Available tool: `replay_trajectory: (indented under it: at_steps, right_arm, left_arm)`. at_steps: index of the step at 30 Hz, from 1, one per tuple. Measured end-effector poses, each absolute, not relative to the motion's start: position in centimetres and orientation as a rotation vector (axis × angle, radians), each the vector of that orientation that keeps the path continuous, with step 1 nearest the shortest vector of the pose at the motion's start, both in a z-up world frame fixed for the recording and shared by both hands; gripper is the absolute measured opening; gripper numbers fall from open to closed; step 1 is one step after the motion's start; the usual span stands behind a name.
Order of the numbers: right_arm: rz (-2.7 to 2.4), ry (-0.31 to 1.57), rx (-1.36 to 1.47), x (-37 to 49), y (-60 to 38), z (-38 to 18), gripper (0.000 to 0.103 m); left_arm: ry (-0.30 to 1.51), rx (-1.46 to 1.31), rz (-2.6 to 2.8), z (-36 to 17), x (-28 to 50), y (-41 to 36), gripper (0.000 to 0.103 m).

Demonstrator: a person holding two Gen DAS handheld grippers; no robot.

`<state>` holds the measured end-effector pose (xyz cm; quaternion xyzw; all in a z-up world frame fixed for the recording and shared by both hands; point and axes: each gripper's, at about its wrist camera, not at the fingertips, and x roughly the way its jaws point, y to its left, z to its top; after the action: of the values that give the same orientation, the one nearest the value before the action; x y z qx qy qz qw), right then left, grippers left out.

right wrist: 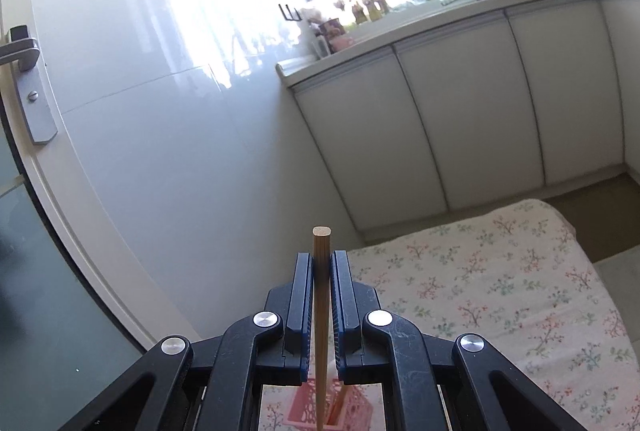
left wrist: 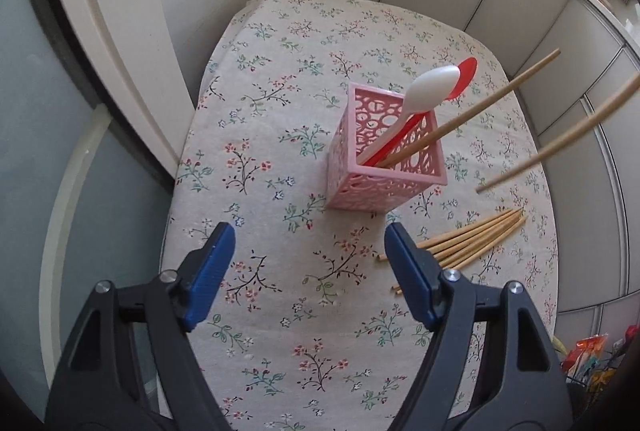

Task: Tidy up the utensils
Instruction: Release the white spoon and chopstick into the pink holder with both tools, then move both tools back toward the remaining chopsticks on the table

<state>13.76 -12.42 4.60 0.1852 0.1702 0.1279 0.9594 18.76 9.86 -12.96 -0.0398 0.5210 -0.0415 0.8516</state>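
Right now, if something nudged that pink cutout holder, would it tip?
Possibly: the pink holder looks light, thin perforated plastic. It stands tall on soft cloth, and the spoons and chopstick lean out one side, so it is probably top-heavy.

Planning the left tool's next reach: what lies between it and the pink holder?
Bare floral tablecloth only, in the left wrist view, between the left tool and pink holder.

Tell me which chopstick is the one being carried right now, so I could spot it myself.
Start at the flowered tablecloth and find the pink cut-out holder in its middle. To its right a bundle of chopsticks lies flat on the cloth. The carried chopstick hangs slanted in the air above that bundle, pinched in the right gripper.
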Motion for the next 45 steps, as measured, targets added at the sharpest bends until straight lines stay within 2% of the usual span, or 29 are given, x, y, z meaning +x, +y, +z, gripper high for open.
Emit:
replay_trajectory:
  at_steps: [9, 17, 20, 22, 26, 30, 33, 41, 43, 45]
  right_arm:
    - [0.263, 0.349, 0.322, 18.1, -7.6, 1.3, 0.007]
    - [0.273, 0.432, 0.346, 20.4, -6.8, -2.2, 0.01]
    - [0.295, 0.466, 0.375, 20.5, -7.3, -2.6, 0.016]
    - [0.295, 0.461, 0.389, 20.0, -8.0, -2.3, 0.034]
    - [0.28, 0.47, 0.374, 18.8, -9.5, -1.3, 0.038]
    - [0.252, 0.502, 0.361, 17.3, -11.7, -1.2, 0.049]
    - [0.215, 0.538, 0.346, 16.3, -13.7, -1.6, 0.053]
    - [0.107, 0.662, 0.381, 14.7, -19.0, -4.4, 0.061]
    - [0.102, 0.716, 0.382, 14.7, -19.9, -5.4, 0.071]
    - [0.087, 0.781, 0.373, 14.7, -20.5, -7.2, 0.074]
  left_arm:
    - [1.102, -0.056, -0.112, -13.0, 18.7, 9.1, 0.077]
    - [1.099, -0.049, -0.125, -12.9, 18.7, 8.6, 0.077]
    - [1.088, -0.045, -0.135, -12.7, 18.6, 8.5, 0.077]
    - [1.08, -0.044, -0.145, -12.6, 18.5, 8.4, 0.077]
    - [1.069, -0.045, -0.163, -12.4, 18.4, 7.9, 0.078]
    - [1.062, -0.026, -0.17, -12.4, 18.2, 7.2, 0.078]
    - [1.061, -0.008, -0.181, -12.5, 18.0, 6.5, 0.078]
    - [1.067, 0.021, -0.215, -12.8, 17.6, 4.6, 0.078]
    - [1.076, 0.036, -0.219, -13.1, 17.6, 4.1, 0.078]
    - [1.088, 0.053, -0.223, -13.6, 17.4, 3.5, 0.078]
